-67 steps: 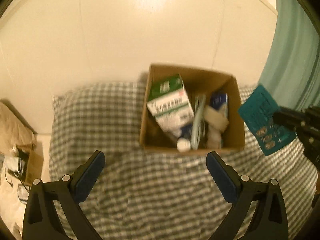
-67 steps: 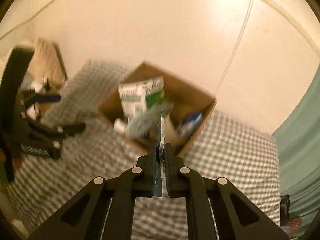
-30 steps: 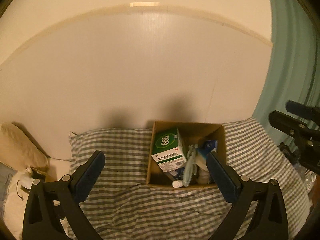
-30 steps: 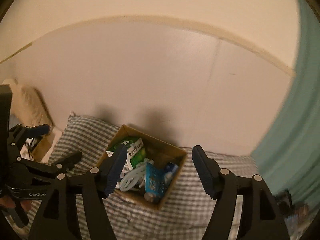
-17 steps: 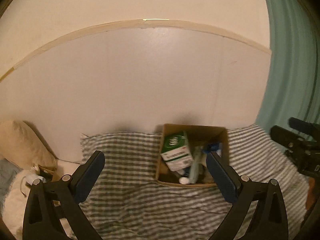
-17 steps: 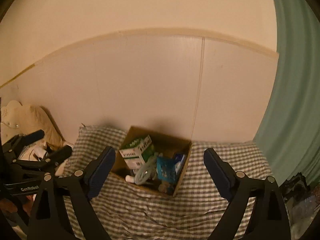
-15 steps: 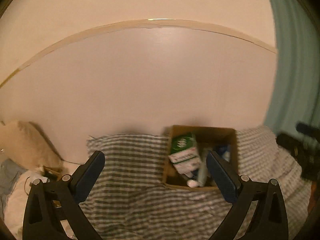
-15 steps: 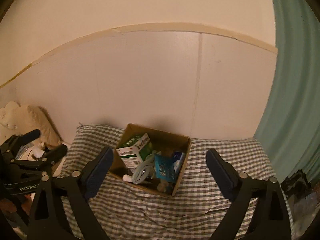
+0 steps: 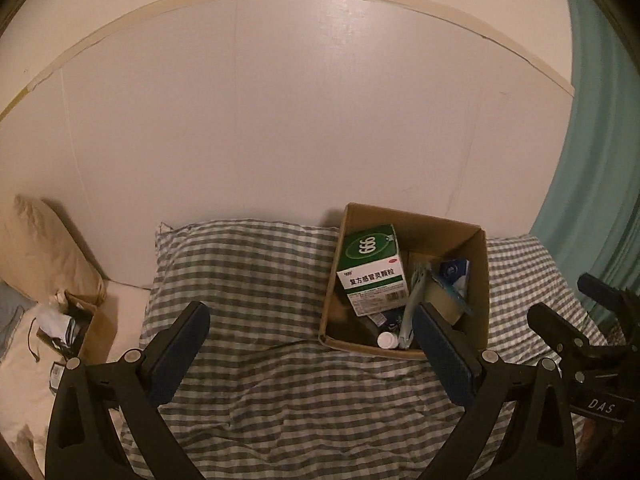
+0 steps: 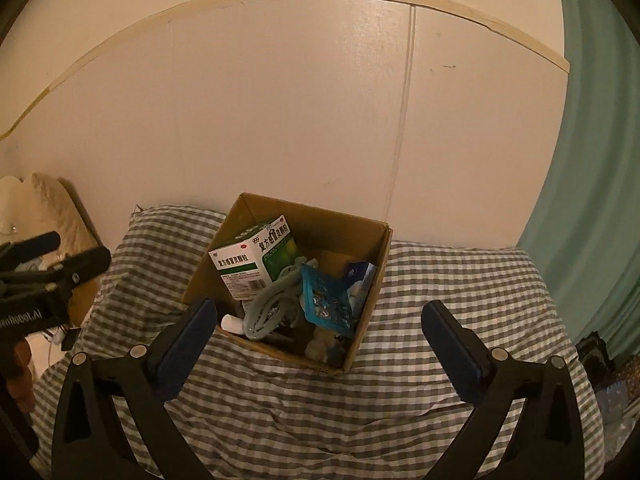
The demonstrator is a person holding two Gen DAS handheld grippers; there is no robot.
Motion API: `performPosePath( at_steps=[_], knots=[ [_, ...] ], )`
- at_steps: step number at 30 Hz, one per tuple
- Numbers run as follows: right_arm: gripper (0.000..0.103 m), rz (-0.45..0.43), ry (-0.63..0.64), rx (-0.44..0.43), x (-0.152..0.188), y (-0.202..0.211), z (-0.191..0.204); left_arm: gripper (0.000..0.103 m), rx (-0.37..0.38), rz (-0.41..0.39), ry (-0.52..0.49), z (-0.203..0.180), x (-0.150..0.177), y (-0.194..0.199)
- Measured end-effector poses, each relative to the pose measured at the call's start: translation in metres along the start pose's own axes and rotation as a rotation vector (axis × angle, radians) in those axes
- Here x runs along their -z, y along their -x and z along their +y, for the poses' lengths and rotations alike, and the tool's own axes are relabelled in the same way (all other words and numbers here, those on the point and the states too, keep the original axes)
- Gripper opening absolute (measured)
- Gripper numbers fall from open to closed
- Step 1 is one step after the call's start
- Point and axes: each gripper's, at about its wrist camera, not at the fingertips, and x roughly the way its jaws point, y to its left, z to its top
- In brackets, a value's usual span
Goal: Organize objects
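An open cardboard box sits on the checked bed cover against the wall. It holds a green and white medicine carton, a teal blister card, a grey cable bundle, a small white bottle and a blue packet. My left gripper is open and empty, held back from the box. My right gripper is open and empty, also back from the box. Each gripper shows at the edge of the other's view.
The checked bed cover spreads around the box. A beige pillow and a small box of clutter lie at the left. A teal curtain hangs at the right. A plain wall stands behind.
My right gripper opened and let the teal blister card go into the box. Both grippers then drew back and up, away from the box.
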Motion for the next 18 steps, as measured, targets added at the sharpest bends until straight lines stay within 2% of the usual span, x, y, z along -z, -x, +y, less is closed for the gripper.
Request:
performPosePath(
  at_steps=[5,12,18],
  knots=[
    [0.103,-0.009,0.008,0.005,0.000,0.006,-0.001,0.103,0.003,-0.018,-0.049,-0.009,0.000,0.005],
    [0.103,-0.003,-0.048,0.019,-0.001,0.005,-0.012,0.103,0.008,-0.007,-0.050,-0.010,0.001,0.003],
    [0.103,0.005,-0.041,0.011,0.001,0.004,-0.008,0.103,0.010,0.005,-0.044,-0.009,0.002,0.000]
  ],
)
